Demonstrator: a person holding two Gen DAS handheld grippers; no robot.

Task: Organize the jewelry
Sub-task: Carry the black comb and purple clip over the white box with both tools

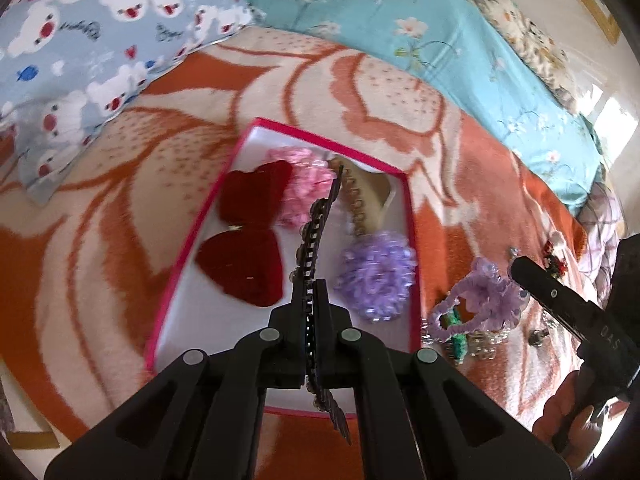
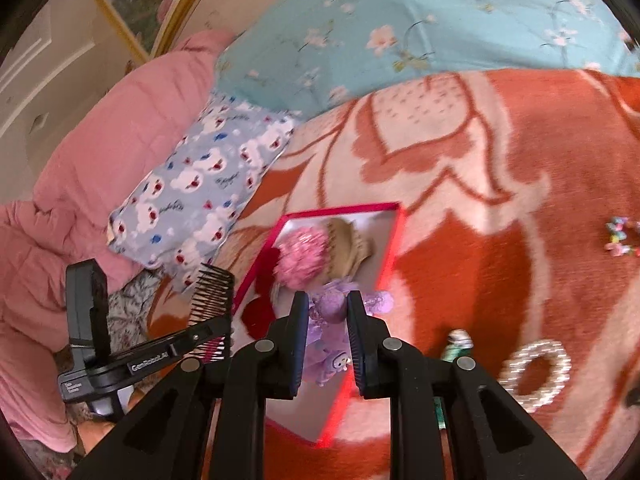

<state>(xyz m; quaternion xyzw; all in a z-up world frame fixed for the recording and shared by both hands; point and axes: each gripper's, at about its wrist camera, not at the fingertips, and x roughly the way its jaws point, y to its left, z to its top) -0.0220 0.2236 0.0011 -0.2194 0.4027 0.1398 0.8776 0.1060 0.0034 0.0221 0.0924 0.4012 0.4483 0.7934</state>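
Your pink-rimmed box (image 1: 404,216) lies ahead on the blanket (image 1: 460,184). Your left gripper (image 1: 310,304), nearer, hangs over it clenching the dark comb (image 1: 316,224), long axis pointing forward; your right gripper (image 2: 328,312) grasps a purple scrunchie (image 2: 332,304) at the box's edge.

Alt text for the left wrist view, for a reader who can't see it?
The left gripper is shut on a dark comb clip above a pink-rimmed box on an orange blanket. The box holds a red bow and pink and purple scrunchies.
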